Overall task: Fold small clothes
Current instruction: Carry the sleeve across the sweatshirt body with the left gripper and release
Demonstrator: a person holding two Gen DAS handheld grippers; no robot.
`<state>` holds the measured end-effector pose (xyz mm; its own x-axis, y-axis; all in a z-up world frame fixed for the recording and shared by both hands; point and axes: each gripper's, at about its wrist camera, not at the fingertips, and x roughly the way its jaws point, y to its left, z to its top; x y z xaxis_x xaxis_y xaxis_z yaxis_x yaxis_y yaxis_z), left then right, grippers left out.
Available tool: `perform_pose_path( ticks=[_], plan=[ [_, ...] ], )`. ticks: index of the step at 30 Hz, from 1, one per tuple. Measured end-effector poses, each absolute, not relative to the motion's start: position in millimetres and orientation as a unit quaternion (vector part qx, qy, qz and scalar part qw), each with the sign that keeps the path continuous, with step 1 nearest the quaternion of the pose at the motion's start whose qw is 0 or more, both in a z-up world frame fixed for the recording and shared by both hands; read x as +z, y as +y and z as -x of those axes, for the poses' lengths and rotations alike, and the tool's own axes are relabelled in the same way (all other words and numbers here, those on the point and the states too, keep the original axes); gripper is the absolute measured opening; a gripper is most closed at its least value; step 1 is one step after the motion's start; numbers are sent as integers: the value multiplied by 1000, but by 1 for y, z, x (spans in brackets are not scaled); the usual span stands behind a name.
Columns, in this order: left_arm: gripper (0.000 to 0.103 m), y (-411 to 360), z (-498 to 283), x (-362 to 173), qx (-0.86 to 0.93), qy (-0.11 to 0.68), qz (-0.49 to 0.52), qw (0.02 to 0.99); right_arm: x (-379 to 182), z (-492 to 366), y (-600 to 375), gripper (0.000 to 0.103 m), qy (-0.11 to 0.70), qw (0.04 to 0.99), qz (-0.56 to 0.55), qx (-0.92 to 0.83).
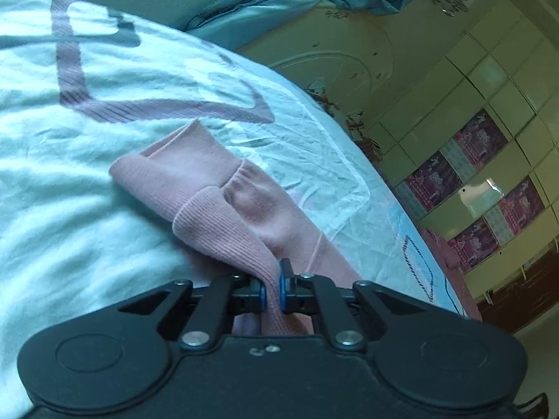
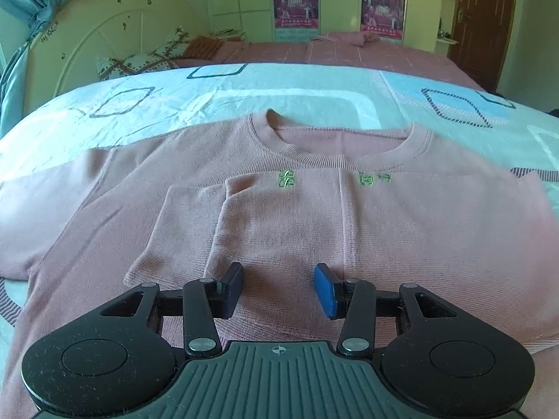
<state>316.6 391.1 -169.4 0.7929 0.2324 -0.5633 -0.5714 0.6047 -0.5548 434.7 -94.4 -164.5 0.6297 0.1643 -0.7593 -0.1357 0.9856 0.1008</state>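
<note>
Here, at the bottom centre of the left wrist view, the left gripper (image 1: 271,288) is clamped tight on the ribbed cuff of a pink sweater (image 1: 223,206); the fabric is pinched between the blue pads and runs up from them toward the middle of the frame, where the sleeve lies bunched on the pale sheet (image 1: 87,174). Beyond it, at the upper right, a cream headboard (image 1: 335,52) and cupboard doors show, with teal curtains along the top

In the right wrist view the right gripper (image 2: 278,288) sits at the lower centre with its jaws partly apart and nothing between them, poised just over a folded part of the sweater (image 2: 314,209). The garment lies flat across the middle of the frame, its round collar pointing away, green stitching below it. The sheet (image 2: 244,97) spreads behind, then a pink bed and a door at the upper right
</note>
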Motion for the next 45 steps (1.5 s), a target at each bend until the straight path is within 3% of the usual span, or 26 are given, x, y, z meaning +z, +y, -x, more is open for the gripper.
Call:
perform_pose_path(
  ticks=[5, 11, 21, 23, 24, 26, 28, 30, 31, 41, 43, 44, 45],
  plan=[
    [6, 338, -331, -129, 143, 212, 307, 917, -172, -433, -93, 45, 426, 902, 3, 77],
    [6, 217, -357, -90, -14, 225, 229, 947, -156, -430, -119, 45, 408, 907, -54, 89],
    [7, 4, -403, -129, -202, 304, 133, 922, -133, -403, -202, 45, 382, 917, -95, 63],
    [17, -26, -405, -145, -208, 327, 88, 918, -133, -400, -219, 46, 384, 916, -103, 57],
    [27, -35, -405, -155, -209, 342, 69, 914, -132, -398, -227, 46, 384, 915, -109, 57],
    [34, -46, -401, -165, -210, 361, 39, 908, -130, -394, -240, 46, 381, 914, -123, 63],
    [51, -45, -393, -167, -210, 360, 19, 909, -128, -393, -244, 47, 378, 914, -128, 73],
    [67, -38, -382, -163, -202, 355, 13, 913, -125, -393, -241, 80, 372, 915, -130, 86],
    [69, -32, -376, -159, -192, 350, 9, 917, -123, -392, -238, 82, 365, 917, -128, 95],
    [71, 74, -339, -143, -42, 354, 42, 933, -113, -393, -142, 82, 334, 917, -23, 216],
    [67, 89, -338, -149, -15, 363, 35, 931, -120, -392, -120, 72, 336, 911, 15, 238],
    [66, 96, -338, -152, -5, 367, 37, 930, -125, -391, -110, 60, 341, 906, 35, 251],
    [64, 100, -339, -155, 0, 371, 39, 928, -130, -390, -101, 57, 345, 900, 55, 260]
  ],
)
